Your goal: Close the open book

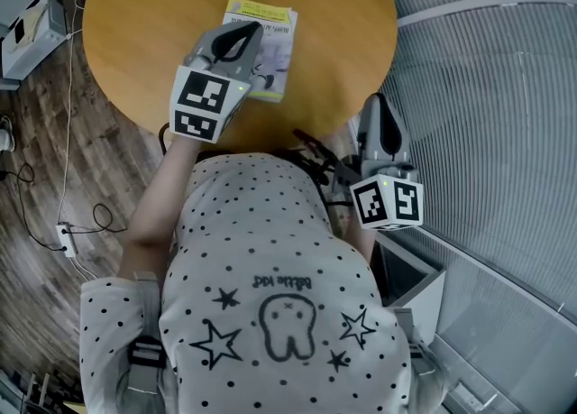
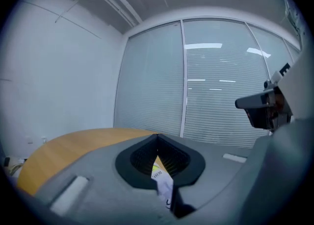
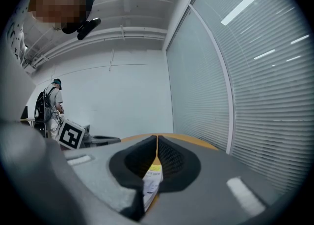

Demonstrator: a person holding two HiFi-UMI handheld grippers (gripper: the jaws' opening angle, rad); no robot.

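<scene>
Round wooden table (image 1: 135,33) under both grippers. Left gripper (image 1: 245,32) over book (image 1: 278,53), jaws pressed together, nothing between them; contact with cover unclear. Book closed, flat on table, left part hidden beneath gripper; left gripper view shows only sliver of it below jaws. Right gripper (image 1: 379,104) at table's near right edge, apart from book, jaws together, empty.

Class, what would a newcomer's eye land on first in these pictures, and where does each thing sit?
The black-and-white marker cubes stand out: one on the left gripper, above the round wooden table, one on the right gripper beyond its right edge. Next, the yellow-topped book lies closed on the table beneath the left gripper.
</scene>
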